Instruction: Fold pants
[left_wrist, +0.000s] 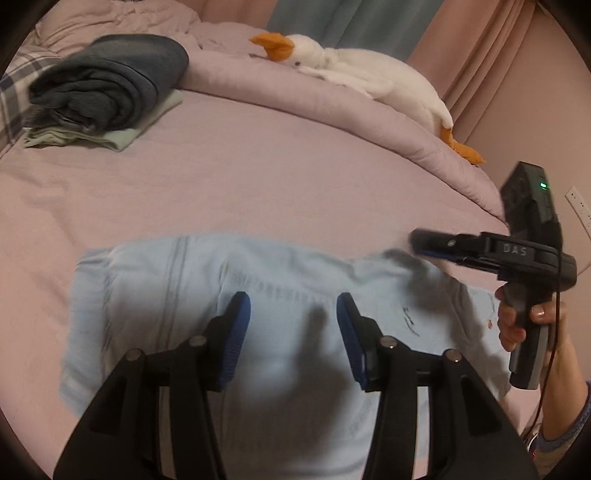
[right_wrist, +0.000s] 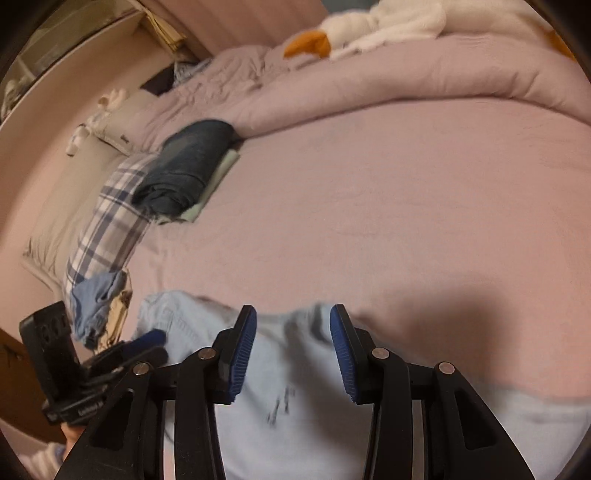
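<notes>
pants: light blue pair (left_wrist: 280, 332) lay spread on the pink bed (left_wrist: 258, 177), right at the near edge under both tools. Waist seam and a pocket line showed, plus a small dark scribble mark near the right side. Fabric looked blurry in both views, so finer folds were hard to make out.

left hand-held gripper: the left hand-held gripper (left_wrist: 293, 321) sat above the middle of the pants with its blue pads (left_wrist: 236, 339) spread apart, nothing between them. Couldn't tell if the tips touched the cloth.

right hand-held gripper: the right hand-held gripper (right_wrist: 293, 334) was over the far edge of the pants, pads wide apart too, nothing pinched. From the left wrist view it came in from the right side, held by the right hand (left_wrist: 524, 321), tip just over the cloth's upper right edge, green light on its body.

folded stack: dark blue folded clothes (left_wrist: 110, 81) sat on a pale green folded piece (left_wrist: 122, 138), well apart from the pants, toward the far left of the bed.

plaid pillow: blue and white checked pillow (right_wrist: 110, 221) lay just beside that stack.

duvet: bunched pink duvet (left_wrist: 332, 107) ran along the far side of the bed.

goose plush: white goose toy with orange beak and feet (left_wrist: 354, 70) lay on top of the duvet.

crumpled cloth: a small blue bundle (right_wrist: 96, 299) sat near the bed's left edge, close to the pants.
</notes>
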